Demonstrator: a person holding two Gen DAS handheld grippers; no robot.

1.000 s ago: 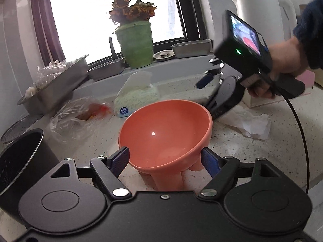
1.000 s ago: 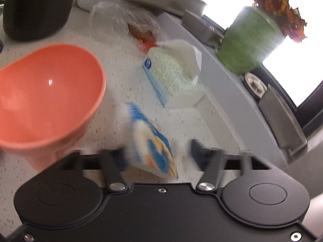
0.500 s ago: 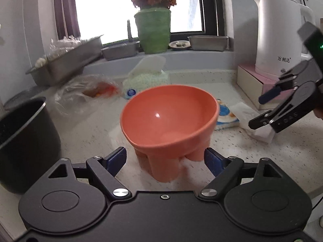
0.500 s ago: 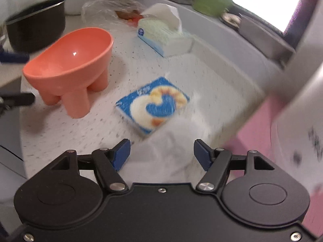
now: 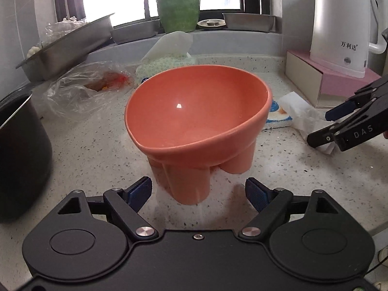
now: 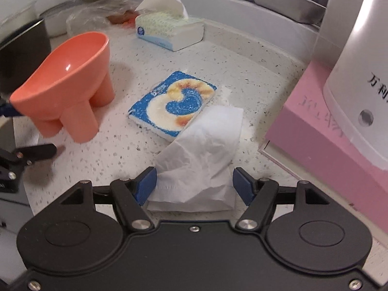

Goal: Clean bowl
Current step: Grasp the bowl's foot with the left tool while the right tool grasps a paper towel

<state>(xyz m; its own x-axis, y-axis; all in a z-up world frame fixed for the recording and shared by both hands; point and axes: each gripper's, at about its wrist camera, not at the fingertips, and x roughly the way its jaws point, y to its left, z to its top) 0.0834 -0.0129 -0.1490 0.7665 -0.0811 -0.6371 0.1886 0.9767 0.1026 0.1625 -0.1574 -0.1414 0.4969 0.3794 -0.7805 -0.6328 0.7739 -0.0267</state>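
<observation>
Bowl: salmon-orange footed bowl (image 5: 197,111) on stubby legs, glossy inside with one bright highlight; interior looks bare, rim tilted lower on its near side.
Bowl location: stands on the speckled countertop (image 5: 97,150), just beyond the left gripper (image 5: 198,191) and between its two blue pads.
Left gripper: jaws wide, flanking the bowl's near leg without touching it.
Right gripper: (image 6: 194,184) jaws wide over a crumpled white tissue (image 6: 201,155) that lies between the pads; contact with the pads cannot be told.
Sponge: blue, white and orange patterned sponge (image 6: 173,104) flat on the counter, right of the bowl, its near right edge under the tissue.
Tissue pack: green-patterned soft pack (image 6: 169,28), one sheet standing out of the top, far behind the bowl.
Plastic bag: clear bag (image 5: 84,89) far left holding something red-orange, not identifiable.
Dark pot: (image 5: 19,150) at the left edge, cut off; contents hidden.
Steel trays: (image 5: 65,48) along the sill, the left one holding wrapped pale items, unclear.
Kettle: white kettle (image 5: 339,24) on a pink box (image 5: 325,80), far right; top cut off.
Green vase: (image 5: 179,4) on the sill, its top cropped.
</observation>
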